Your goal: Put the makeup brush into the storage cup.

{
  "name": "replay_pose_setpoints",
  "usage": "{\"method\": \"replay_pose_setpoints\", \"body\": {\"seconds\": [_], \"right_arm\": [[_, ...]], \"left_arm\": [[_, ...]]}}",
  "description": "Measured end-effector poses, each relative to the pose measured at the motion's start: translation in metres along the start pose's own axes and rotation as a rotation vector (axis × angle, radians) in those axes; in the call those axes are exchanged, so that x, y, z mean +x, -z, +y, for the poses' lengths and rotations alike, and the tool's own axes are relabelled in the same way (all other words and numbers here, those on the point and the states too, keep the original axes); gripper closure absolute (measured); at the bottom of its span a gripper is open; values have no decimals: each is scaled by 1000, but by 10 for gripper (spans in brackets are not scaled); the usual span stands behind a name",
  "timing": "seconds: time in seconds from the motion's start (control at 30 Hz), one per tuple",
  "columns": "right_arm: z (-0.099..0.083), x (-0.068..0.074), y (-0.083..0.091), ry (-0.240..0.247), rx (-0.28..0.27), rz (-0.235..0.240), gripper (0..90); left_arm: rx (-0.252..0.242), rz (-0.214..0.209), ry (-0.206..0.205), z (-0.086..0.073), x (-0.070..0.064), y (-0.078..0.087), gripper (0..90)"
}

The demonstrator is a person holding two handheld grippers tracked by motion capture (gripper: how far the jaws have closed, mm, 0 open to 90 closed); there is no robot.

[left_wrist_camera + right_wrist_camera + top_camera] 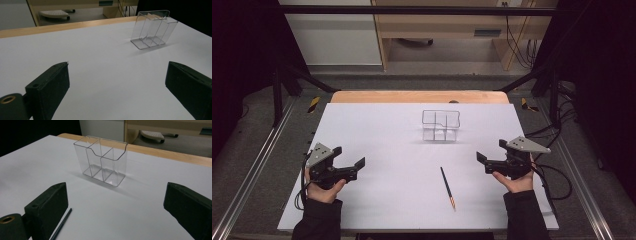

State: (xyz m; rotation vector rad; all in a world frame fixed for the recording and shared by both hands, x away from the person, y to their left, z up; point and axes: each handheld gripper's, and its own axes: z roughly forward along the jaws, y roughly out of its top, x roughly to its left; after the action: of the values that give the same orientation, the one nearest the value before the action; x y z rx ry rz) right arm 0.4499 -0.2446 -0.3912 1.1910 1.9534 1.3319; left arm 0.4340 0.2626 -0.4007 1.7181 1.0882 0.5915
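Nearby, a slim dark pencil [447, 187] lies before a clear, compartmented plastic holder [440, 125].

A lab set up for recording: a white table [377, 165] stands inside a black metal frame [412, 10] on grey carpet, loose cables [557, 175] trail down its side, yellow-black tape [314, 104] marks the floor, and plain wooden furniture [437, 25] stands behind

The organizer [103, 162] is clear, glossy plastic. The tabletop [377, 130] has a smooth matt white cover, with bare wood along its far edge behind the organizer.
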Motion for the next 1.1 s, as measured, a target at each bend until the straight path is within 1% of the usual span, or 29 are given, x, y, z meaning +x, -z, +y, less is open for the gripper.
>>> {"method": "replay_pose_setpoints", "body": {"seconds": [0.23, 0.47, 0.53, 0.63, 0.7, 0.77, 0.8, 0.9, 1.1], "right_arm": [[1, 5, -4, 12, 34, -9, 53], [2, 17, -12, 35, 86, -5, 57], [2, 19, -13, 33, 95, -6, 62], [1, 23, -16, 20, 108, 10, 77], [1, 27, -18, 27, 125, 17, 81], [0, 33, -22, 48, 138, 21, 84], [0, 36, -24, 48, 151, 24, 85], [-3, 43, -30, 70, 181, 32, 87], [-8, 51, -37, 72, 218, 50, 98]], "left_arm": [[12, 10, -11, -2, -1, -2, 44], [27, 16, -20, -4, -2, -5, 44], [29, 16, -20, -4, -2, -5, 43], [37, 16, -27, -5, -3, -6, 43], [38, 16, -29, -5, -4, -6, 43], [39, 13, -31, -6, -5, -6, 43], [39, 13, -31, -6, -5, -6, 43], [42, 10, -33, -6, -6, -8, 43], [48, 11, -36, -6, -6, -8, 43]]}}
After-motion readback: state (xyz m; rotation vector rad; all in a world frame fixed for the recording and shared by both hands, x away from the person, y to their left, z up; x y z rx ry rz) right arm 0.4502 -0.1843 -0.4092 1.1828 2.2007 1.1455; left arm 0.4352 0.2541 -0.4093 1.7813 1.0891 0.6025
